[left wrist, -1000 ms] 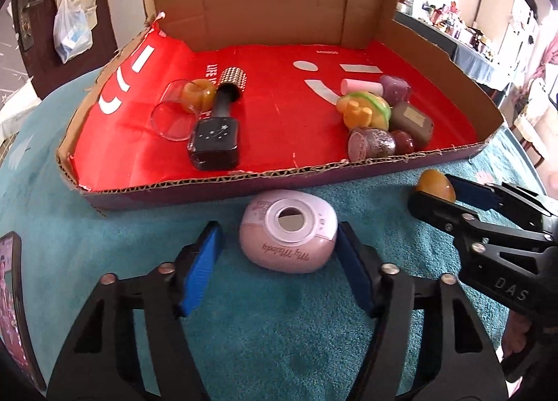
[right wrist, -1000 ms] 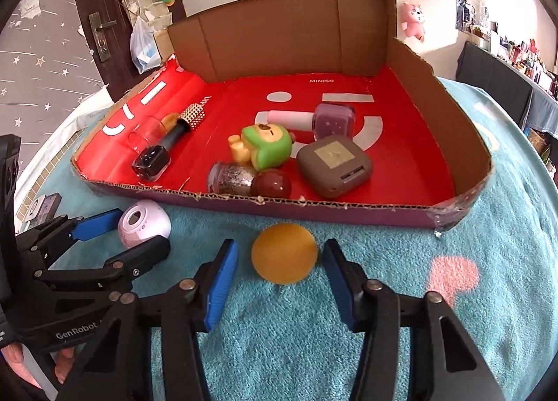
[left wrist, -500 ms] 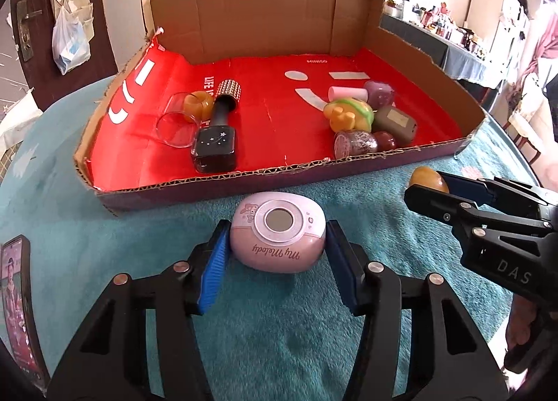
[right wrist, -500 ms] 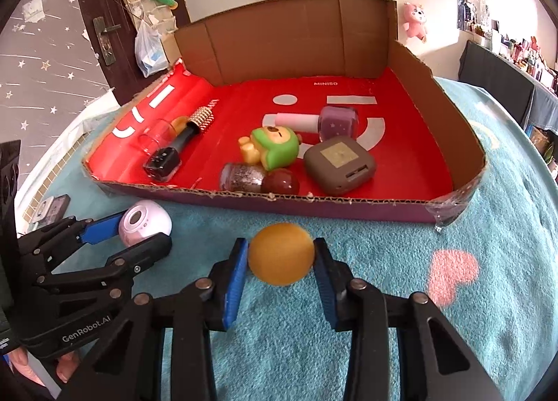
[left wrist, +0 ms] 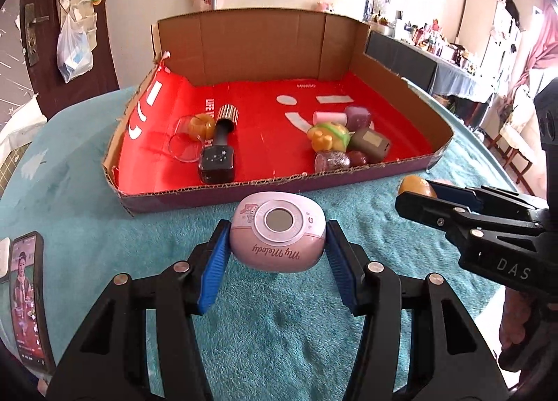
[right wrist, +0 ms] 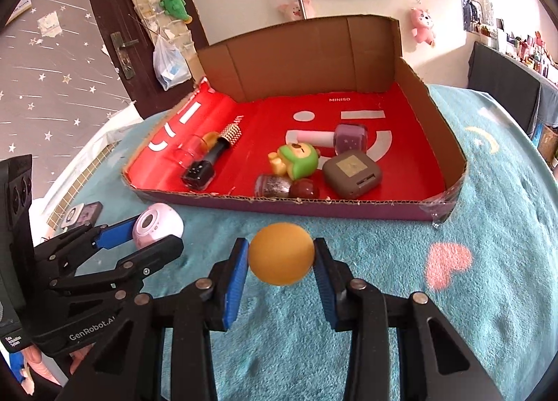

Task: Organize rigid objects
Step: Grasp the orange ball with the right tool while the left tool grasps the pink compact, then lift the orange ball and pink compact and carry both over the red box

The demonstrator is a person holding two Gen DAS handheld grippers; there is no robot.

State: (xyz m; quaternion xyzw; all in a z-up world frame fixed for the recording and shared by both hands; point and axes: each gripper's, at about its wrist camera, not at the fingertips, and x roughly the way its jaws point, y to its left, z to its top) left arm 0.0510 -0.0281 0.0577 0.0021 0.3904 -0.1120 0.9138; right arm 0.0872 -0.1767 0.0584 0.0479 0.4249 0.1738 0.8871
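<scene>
Cardboard tray (left wrist: 244,52), upper centre of frame, contains bottles and small toys. Left gripper (left wrist: 278,250) pinches pink case (left wrist: 278,240); right gripper (right wrist: 281,258) pinches orange ball (right wrist: 281,253).

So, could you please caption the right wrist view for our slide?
Right gripper clamps an orange ball above the teal cloth, facing the cardboard tray.
</scene>
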